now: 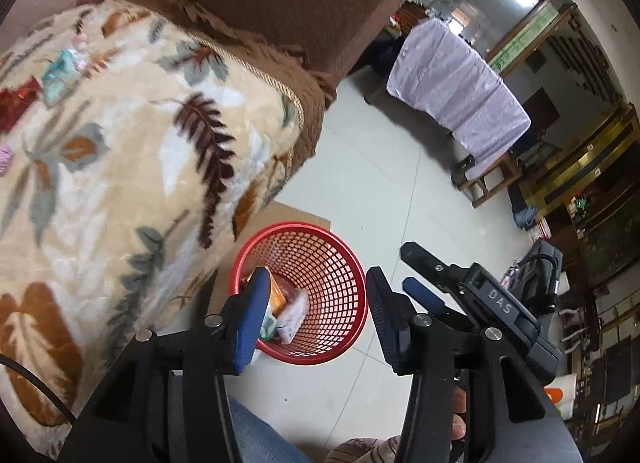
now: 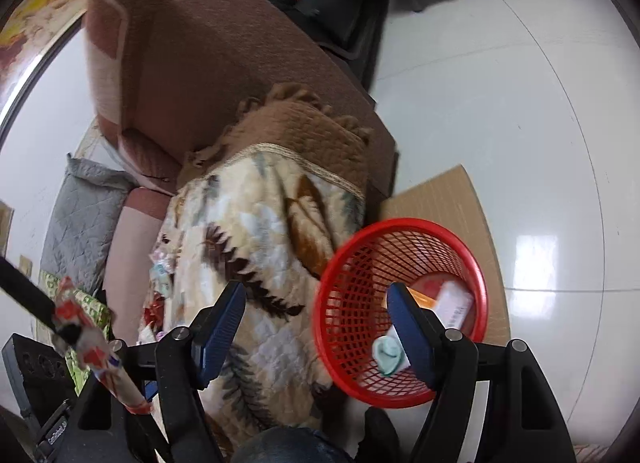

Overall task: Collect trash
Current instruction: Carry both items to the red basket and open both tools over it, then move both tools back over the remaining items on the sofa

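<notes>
Trash lies in two places: some pieces already sit inside the red basket (image 1: pixel 304 228), among them a white pack (image 2: pixel 452 307), an orange box (image 1: pixel 277 297) and a teal crumple (image 2: pixel 386 351). More waits on the leaf-print blanket (image 1: pixel 140 167) that rises just beside the basket. Up there, well apart from the basket, are a teal wrapper (image 1: pixel 60 71), a red foil wrapper (image 1: pixel 16 107) and a pink scrap (image 1: pixel 5 159) at the edge of view.

The left gripper (image 1: pixel 316 279) hangs over the basket's mouth, jaws spread wide and nothing between the blue pads. The right gripper (image 2: pixel 316 289) is likewise agape and empty, one finger over the basket, the other over the blanket's hanging edge.

With both tongs empty, the step in hand is probably the next fetch from the blanket. To do it well:

- Lift clear of the basket rim before swinging away, since the light mesh basket could tip.
- Come down on one wrapper from above, with the jaws either side of its crumpled bulk.
- Pinch only the wrapper, because the plush pile could snag in the pads.
- Carry it back over the middle of the basket before letting go, as a light wrapper may drift onto the cardboard (image 2: pixel 440 191) under the basket.
</notes>
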